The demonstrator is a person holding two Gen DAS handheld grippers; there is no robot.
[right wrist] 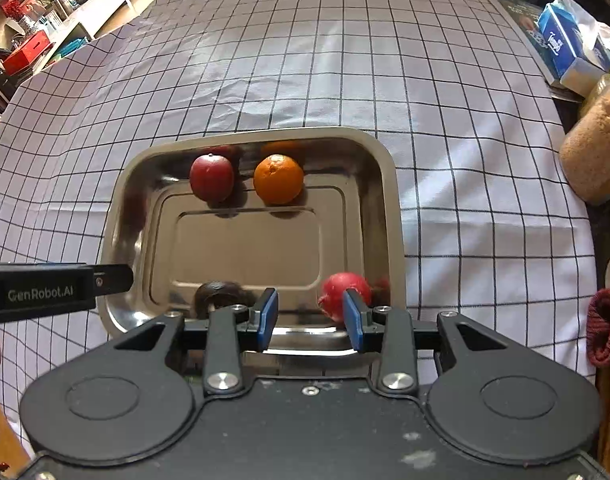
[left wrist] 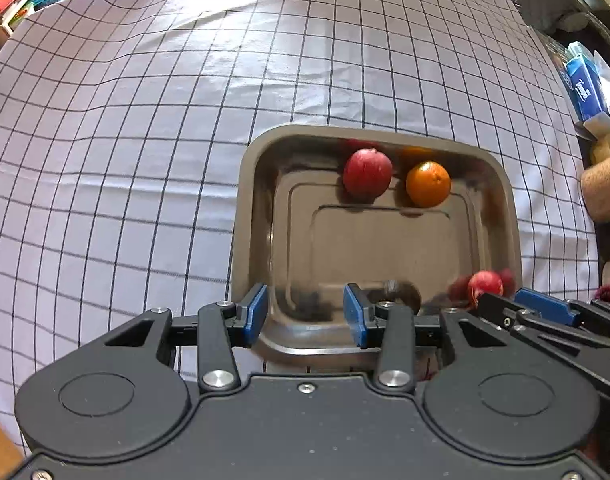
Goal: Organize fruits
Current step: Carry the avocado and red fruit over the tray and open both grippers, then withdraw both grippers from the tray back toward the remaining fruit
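Note:
A steel tray point(right wrist: 395, 208) lies on the checked cloth. At its far side sit a dark red round fruit point(right wrist: 211, 178) and an orange point(right wrist: 278, 179); both also show in the left wrist view, the red fruit point(left wrist: 367, 176) and the orange point(left wrist: 428, 184). A dark brown fruit point(right wrist: 219, 298) rests at the tray's near edge. A blurred red fruit point(right wrist: 339, 292) lies in the near right corner, partly behind a blue pad. My right gripper point(right wrist: 310, 316) stands open over the near rim, nothing between its pads. My left gripper point(left wrist: 305, 314) is open over the tray's near left corner, also with nothing in it.
A blue tissue box point(right wrist: 565, 48) and a jar of brownish grains point(right wrist: 593, 152) stand off the cloth's right edge. A red knitted sleeve point(right wrist: 607, 328) shows at the right. Shelves with clutter point(right wrist: 45, 20) are at the far left. The checked cloth point(right wrist: 305, 60) stretches beyond the tray.

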